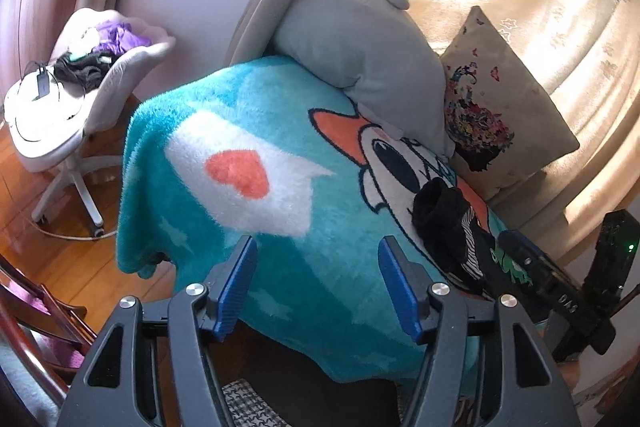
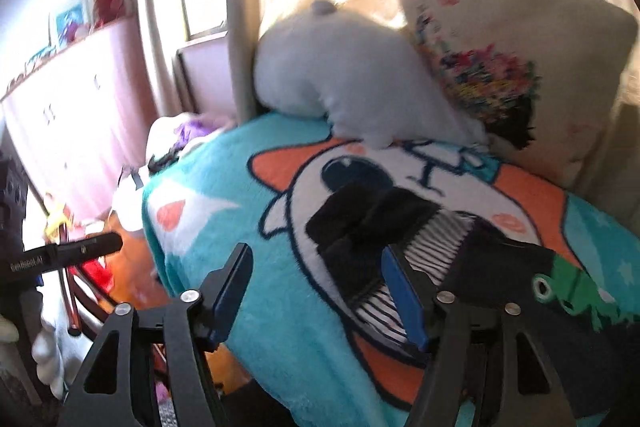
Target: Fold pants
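Pants [image 2: 400,247] lie bunched on the teal blanket [image 2: 280,307] at our two o'clock; both our left gripper [image 1: 318,283] and right gripper [image 2: 320,291] hang spread, empty. Next we must pinch an edge.

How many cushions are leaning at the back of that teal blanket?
2. A plain grey cushion sits to the left by the curved frame, and a beige cushion with a colourful print leans beside it on the right. Others may be out of view.

Both wrist views close above bed edge, facing pillows, sharing teal blanket [image 1: 224,227] [image 2: 208,203]
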